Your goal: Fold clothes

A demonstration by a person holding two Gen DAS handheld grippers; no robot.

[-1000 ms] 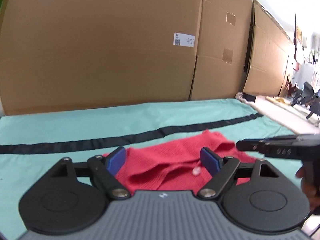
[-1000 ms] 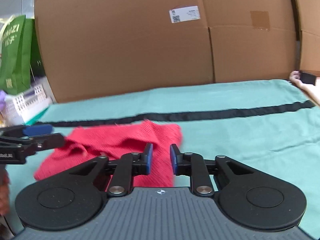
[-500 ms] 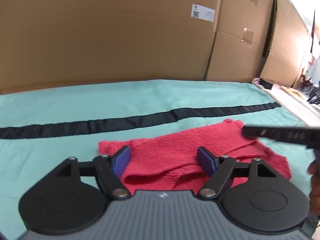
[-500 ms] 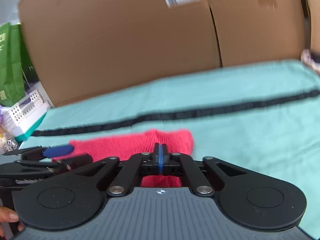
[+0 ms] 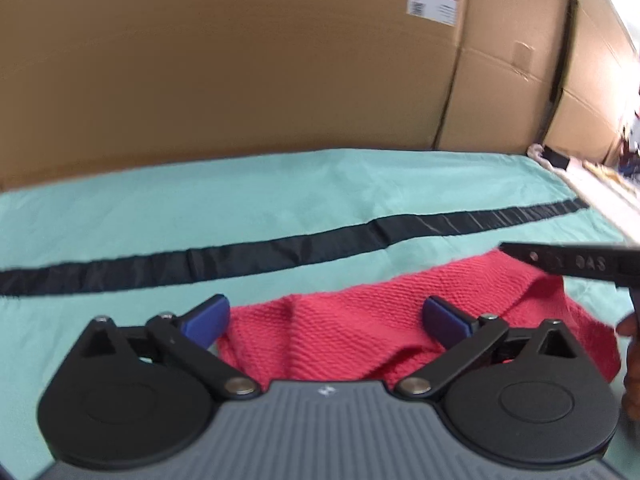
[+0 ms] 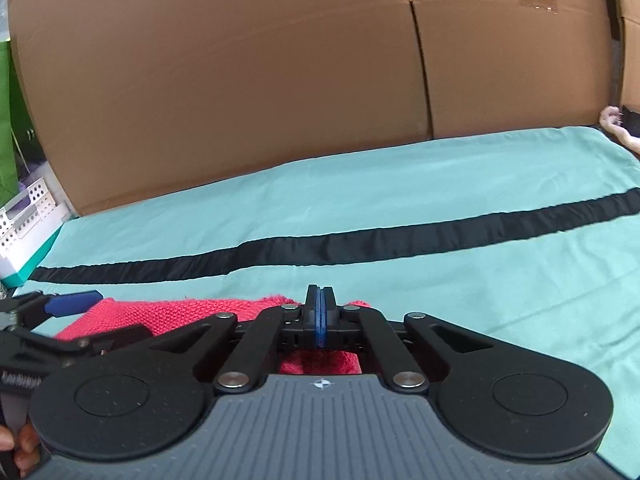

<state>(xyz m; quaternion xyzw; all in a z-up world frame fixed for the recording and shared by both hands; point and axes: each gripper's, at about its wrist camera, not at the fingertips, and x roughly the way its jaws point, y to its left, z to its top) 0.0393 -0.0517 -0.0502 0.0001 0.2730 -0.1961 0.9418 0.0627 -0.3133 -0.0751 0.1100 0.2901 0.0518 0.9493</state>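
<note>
A red knitted garment [image 5: 360,320] lies crumpled on the teal cloth [image 5: 200,208] near its front edge. My left gripper [image 5: 326,318] is open, its blue pads on either side of the garment's near part, just above it. My right gripper [image 6: 319,314] is shut, its blue pads pressed together over the garment's [image 6: 180,312] right part; whether fabric is pinched between them I cannot tell. The right gripper also shows in the left wrist view [image 5: 572,266], over the garment's right corner. The left gripper shows at the left of the right wrist view [image 6: 64,306].
A black stripe [image 6: 360,240] runs across the teal cloth behind the garment. Tall cardboard boxes [image 6: 240,80] wall off the back. A white perforated basket [image 6: 24,212] and a green bag [image 6: 6,120] stand off the left end. Pale items [image 5: 592,176] lie off the right end.
My right gripper has shut and come down over the garment's right part. My left gripper stays open and has moved closer over the garment.
</note>
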